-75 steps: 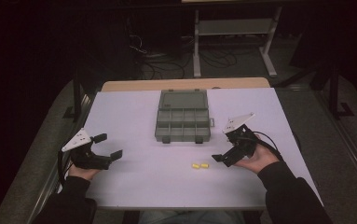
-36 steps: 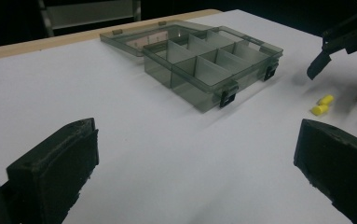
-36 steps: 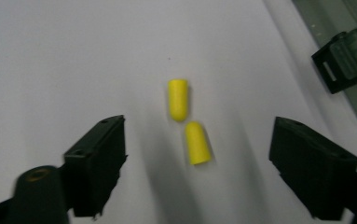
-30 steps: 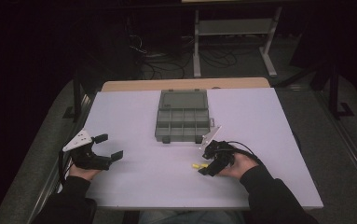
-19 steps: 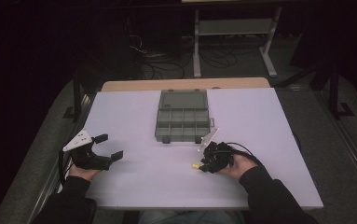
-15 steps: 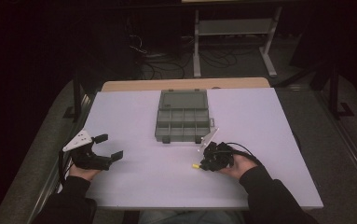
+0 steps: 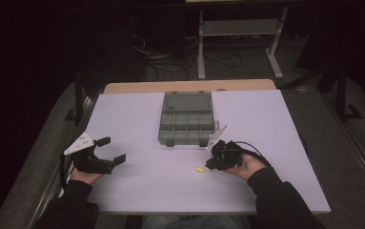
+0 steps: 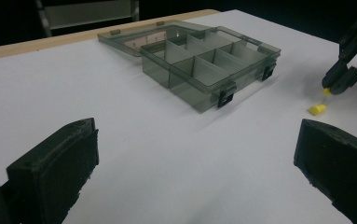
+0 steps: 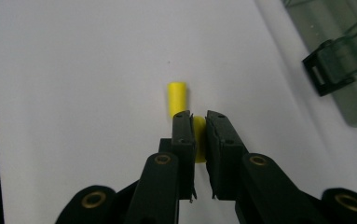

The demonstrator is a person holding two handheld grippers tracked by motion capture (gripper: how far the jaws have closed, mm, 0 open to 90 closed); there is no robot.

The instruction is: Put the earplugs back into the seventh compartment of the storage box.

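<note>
High view of a white table [image 7: 137,119], taken from above the person's side. At its middle, toward the far edge, a grey compartment box [image 7: 187,125] with the lid laid back flat and the cells seemingly empty. Near the left edge, resting in a hand, the left gripper [image 7: 112,150], jaws spread wide with nothing between them. Right of centre, just in front of the box's near right corner, the right gripper [image 7: 208,166], tipped down to the tabletop. Jaws just closed to a narrow gap, now pinching a small yellow tube [image 9: 199,140] by its sides, clearest in the right gripper view. Just beyond the fingertips and apart from them, a second yellow tube [image 9: 176,97] lying loose on the table, roughly in line with the held one.

To do the pick well: keep the pinch firm and centred on the tube, lift straight up before moving sideways, and avoid nudging the loose tube ahead. Then carry over the box wall and release low inside one cell. Small and smooth, so likely to slip or twist if gripped near its end.
</note>
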